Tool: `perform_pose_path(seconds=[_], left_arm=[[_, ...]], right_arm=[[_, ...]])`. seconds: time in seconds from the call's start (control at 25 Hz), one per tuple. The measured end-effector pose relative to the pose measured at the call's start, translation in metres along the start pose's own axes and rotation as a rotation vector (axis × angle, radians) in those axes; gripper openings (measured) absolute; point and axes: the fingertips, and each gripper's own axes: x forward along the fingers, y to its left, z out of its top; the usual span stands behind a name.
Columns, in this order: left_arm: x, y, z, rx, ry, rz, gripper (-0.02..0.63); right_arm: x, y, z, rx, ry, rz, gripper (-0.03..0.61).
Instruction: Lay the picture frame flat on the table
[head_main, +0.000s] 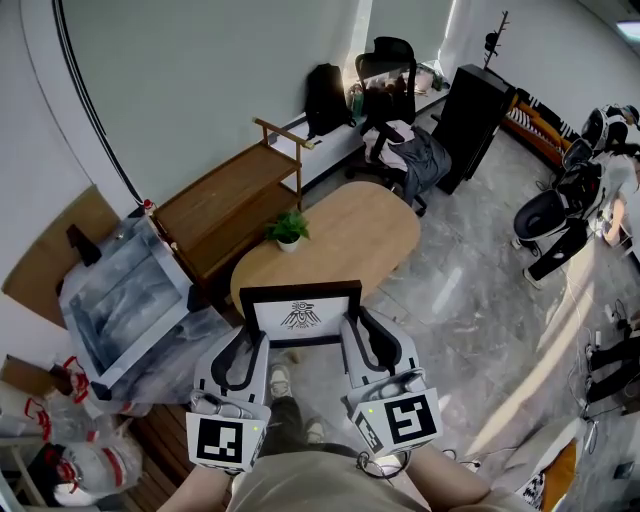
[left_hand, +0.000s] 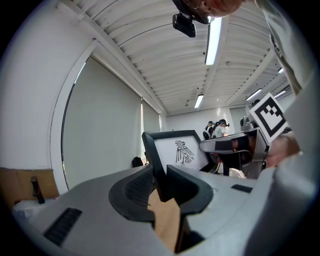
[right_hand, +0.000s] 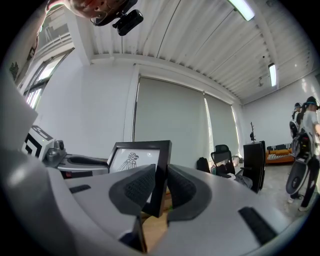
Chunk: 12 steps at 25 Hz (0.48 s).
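A black picture frame (head_main: 300, 312) with a white print of a bird is held upright in the air, just in front of the near end of the oval wooden table (head_main: 340, 235). My left gripper (head_main: 254, 347) is shut on the frame's left edge (left_hand: 156, 165). My right gripper (head_main: 352, 338) is shut on its right edge (right_hand: 162, 170). Both sets of jaws pinch the black moulding. In the left gripper view the right gripper (left_hand: 235, 150) shows beyond the picture frame (left_hand: 177, 150).
A small potted plant (head_main: 288, 229) stands on the table's left side. A wooden shelf unit (head_main: 230, 205) and a plastic-wrapped framed panel (head_main: 125, 300) stand to the left. Behind the table stand an office chair (head_main: 395, 110) and a black cabinet (head_main: 475, 115). A person (head_main: 600, 190) stands at right.
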Motion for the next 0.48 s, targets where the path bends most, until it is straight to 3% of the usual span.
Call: perform_pose_path(seconds=[0.48], left_arm=[[0.073, 0.053, -0.018, -0.038, 0.030, -0.005, 0.083]], right_arm=[[0.090, -0.022, -0.014, 0.000, 0.040, -0.003, 0.055]])
